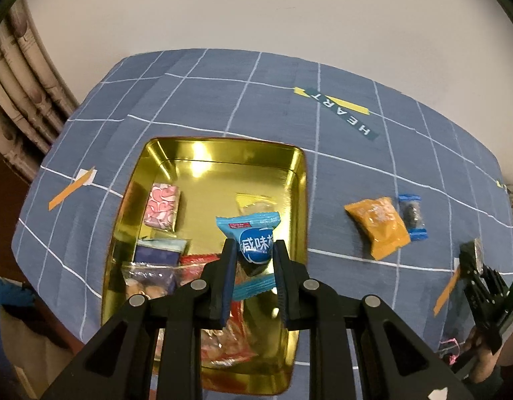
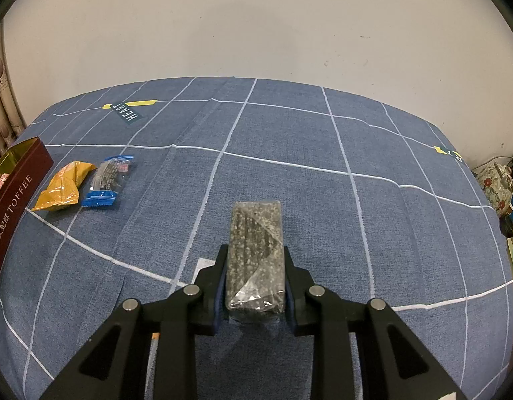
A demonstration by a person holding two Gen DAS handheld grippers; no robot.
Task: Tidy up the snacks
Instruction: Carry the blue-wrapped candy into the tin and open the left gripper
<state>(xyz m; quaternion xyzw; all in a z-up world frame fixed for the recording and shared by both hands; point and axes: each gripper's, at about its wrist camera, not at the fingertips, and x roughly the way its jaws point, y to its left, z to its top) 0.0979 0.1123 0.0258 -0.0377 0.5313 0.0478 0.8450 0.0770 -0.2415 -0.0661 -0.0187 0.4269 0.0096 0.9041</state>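
At the far left of the left wrist view a curtain (image 1: 20, 76) hangs beside the table (image 1: 223, 100), which is covered in a blue cloth with a white grid. On that cloth sits the gold tin (image 1: 130, 200), its maroon outer wall lettered TOFFEE in the right wrist view. Inside the tin lie a pink-patterned packet (image 1: 161, 206) toward the left wall, a dark blue packet (image 1: 160, 251) nearer the camera, a clear bag of biscuits (image 1: 146, 281) below that, a yellow-topped packet (image 1: 255, 204) toward the middle, and red wrappers (image 1: 223, 340) at the near end. The left tool (image 1: 253, 253) is held above the tin with its fingers pressed against the sides of a light blue packet (image 1: 253, 236) printed with white characters, the packet standing upright between them, clear of the tin floor. To the right of the tin, out on the cloth, an orange packet (image 1: 378, 225) lies just beside a clear packet with blue ends (image 1: 412, 216), the two nearly touching. Further right, the right tool (image 2: 255, 266) is low over the cloth, its fingers closed against both long sides of a dark sesame bar in clear wrap (image 2: 255, 260), which points away from the camera; whether the bar rests on the cloth cannot be told. A floral teapot (image 2: 494, 183) stands off the table's right edge
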